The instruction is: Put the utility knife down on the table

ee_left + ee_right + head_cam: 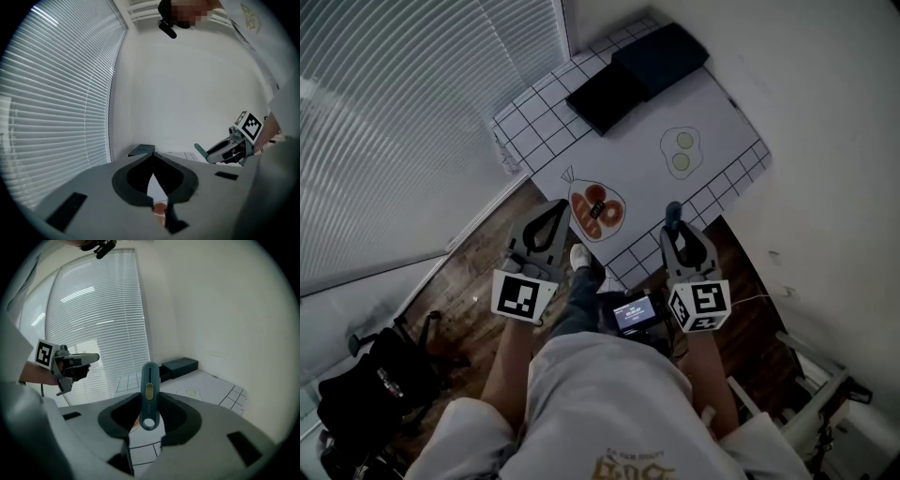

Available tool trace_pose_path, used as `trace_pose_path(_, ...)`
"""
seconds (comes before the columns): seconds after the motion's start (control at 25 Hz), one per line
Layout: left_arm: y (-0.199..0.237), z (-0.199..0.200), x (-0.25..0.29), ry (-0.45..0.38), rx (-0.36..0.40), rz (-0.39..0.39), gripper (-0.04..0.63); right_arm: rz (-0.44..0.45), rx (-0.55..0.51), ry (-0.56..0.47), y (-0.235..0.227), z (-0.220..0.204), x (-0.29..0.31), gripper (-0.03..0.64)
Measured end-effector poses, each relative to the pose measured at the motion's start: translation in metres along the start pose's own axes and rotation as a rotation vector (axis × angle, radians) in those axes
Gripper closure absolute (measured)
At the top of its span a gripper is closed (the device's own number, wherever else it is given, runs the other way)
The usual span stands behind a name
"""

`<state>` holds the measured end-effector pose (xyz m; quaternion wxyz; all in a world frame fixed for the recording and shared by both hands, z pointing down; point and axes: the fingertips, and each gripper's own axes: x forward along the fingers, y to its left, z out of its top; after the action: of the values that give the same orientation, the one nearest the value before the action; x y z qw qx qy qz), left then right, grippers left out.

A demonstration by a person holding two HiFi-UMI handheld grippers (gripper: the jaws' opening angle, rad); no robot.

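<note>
The utility knife (pixel 149 390) is teal-blue with a yellow slider and a hole at its near end. My right gripper (pixel 150 397) is shut on it, and the knife stands up between the jaws and points ahead. In the head view the right gripper (pixel 677 230) hangs over the near edge of the white grid-pattern table (pixel 712 103), with the knife (pixel 673 212) sticking out past the jaws. My left gripper (pixel 557 214) is level with it to the left, shut with nothing in it. In the left gripper view its tips (pixel 153 157) meet.
Two black boxes (pixel 642 70) lie at the table's far end. Printed pictures mark the cloth: a green-yolked egg shape (pixel 682 150) and a bag of red items (pixel 597 211). Window blinds (pixel 394 122) run along the left. A black bag (pixel 380 384) sits on the wooden floor.
</note>
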<state>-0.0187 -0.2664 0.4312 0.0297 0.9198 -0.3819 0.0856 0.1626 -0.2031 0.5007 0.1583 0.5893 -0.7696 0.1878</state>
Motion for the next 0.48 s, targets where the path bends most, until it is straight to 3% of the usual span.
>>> trace_pose_path(0.48, -0.007, -0.042, 0.019, 0.060, -0.017, -0.045, 0.588, 0.000, 0.009, 0.072, -0.003, -0.029, 0.017, 0.485)
